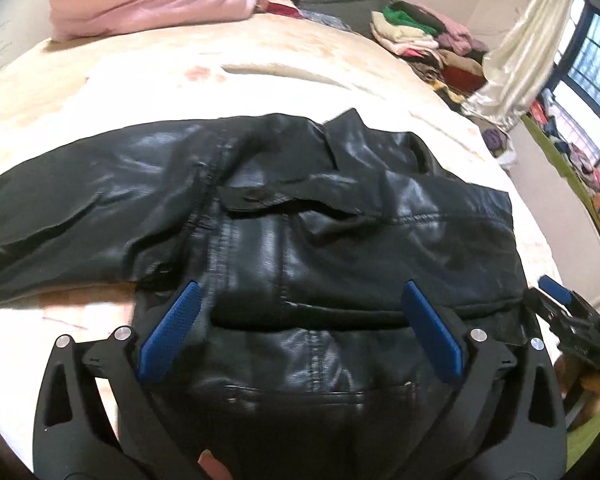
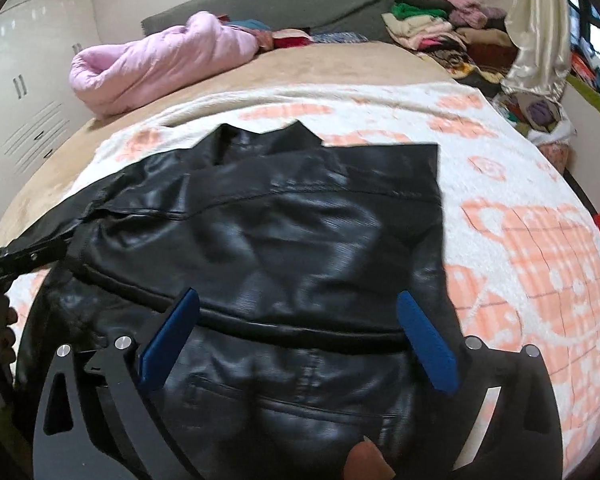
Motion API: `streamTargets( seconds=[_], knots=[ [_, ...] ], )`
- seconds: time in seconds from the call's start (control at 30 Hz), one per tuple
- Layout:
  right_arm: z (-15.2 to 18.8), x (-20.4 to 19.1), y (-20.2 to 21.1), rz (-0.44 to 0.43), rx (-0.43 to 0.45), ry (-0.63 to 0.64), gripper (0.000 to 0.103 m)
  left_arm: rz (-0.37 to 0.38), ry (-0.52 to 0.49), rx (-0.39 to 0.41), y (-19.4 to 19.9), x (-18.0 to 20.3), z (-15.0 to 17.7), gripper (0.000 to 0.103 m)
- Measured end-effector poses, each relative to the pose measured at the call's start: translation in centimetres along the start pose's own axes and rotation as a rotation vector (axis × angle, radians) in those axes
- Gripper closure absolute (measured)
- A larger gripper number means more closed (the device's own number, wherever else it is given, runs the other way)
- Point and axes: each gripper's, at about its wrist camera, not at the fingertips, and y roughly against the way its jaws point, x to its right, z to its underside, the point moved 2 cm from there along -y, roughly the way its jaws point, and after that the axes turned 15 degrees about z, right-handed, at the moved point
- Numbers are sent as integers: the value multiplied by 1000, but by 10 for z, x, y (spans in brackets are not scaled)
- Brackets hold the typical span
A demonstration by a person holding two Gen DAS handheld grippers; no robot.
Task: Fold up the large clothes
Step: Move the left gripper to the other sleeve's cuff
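Jacket: black jacket (image 1: 340, 216) lies flat on the bed (image 2: 520, 240), under my fingers
My fingers: left gripper (image 1: 300, 320) and right gripper (image 2: 298, 332) wide open, holding nothing
Hidden: jacket's near edge

The shiny black leather jacket (image 1: 300, 216) was smeared by motion blur, its seams unclear. Its left sleeve ran off the left wrist view's edge, and its hem vanished behind the gripper frames. The pile of folded clothes (image 2: 440, 28) near the pale satin curtain (image 2: 536, 24) was too small to sort out.
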Motion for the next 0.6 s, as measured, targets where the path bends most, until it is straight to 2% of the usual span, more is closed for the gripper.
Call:
streamTargets(
  seconds=[0.47, 0.6],
  knots=[
    [-26, -71, 25, -77, 69, 62, 4, -83, 105, 62, 30, -33, -4, 9],
    [-34, -86, 31, -91, 81, 72, 4, -136, 117, 86, 38, -43, -7, 9]
  ],
)
